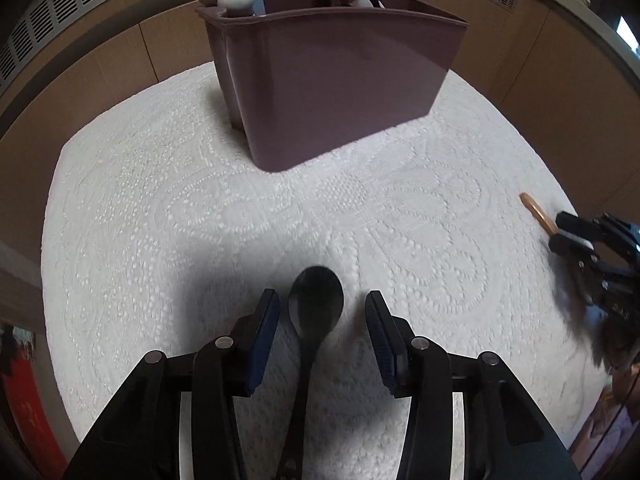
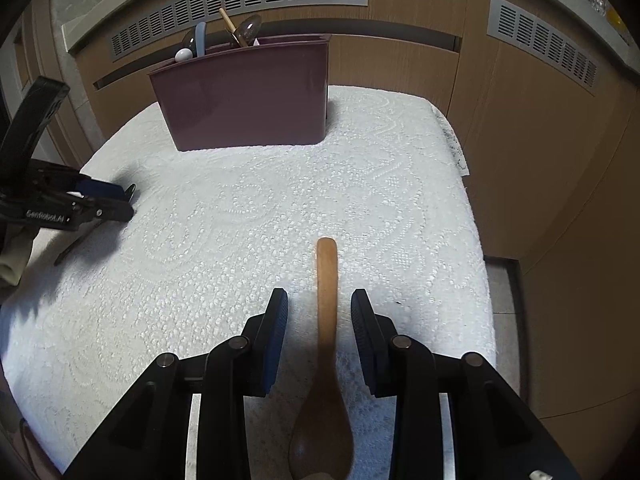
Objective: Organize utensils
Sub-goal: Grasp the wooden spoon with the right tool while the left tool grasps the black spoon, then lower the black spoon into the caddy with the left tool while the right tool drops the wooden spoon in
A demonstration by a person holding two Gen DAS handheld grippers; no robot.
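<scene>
A black spoon (image 1: 316, 304) lies on the white lace cloth (image 1: 160, 220), bowl pointing away. My left gripper (image 1: 322, 308) stands astride it, open, with a gap on each side of the spoon. A wooden spoon (image 2: 327, 320) lies with its handle pointing away and its bowl close to the camera. My right gripper (image 2: 319, 308) straddles the handle, open, pads clear of the wood. The mauve utensil holder (image 1: 332, 80) (image 2: 248, 96) stands at the back of the cloth with several utensils upright in it. Each gripper shows in the other's view: the right gripper (image 1: 576, 236), the left gripper (image 2: 104, 200).
The cloth-covered table (image 2: 440, 200) ends close on the right, with a drop to the floor. Wooden cabinet fronts with grey vent grilles (image 2: 240, 4) run behind and to the right. A red object (image 1: 28, 400) sits low on the left, beyond the table edge.
</scene>
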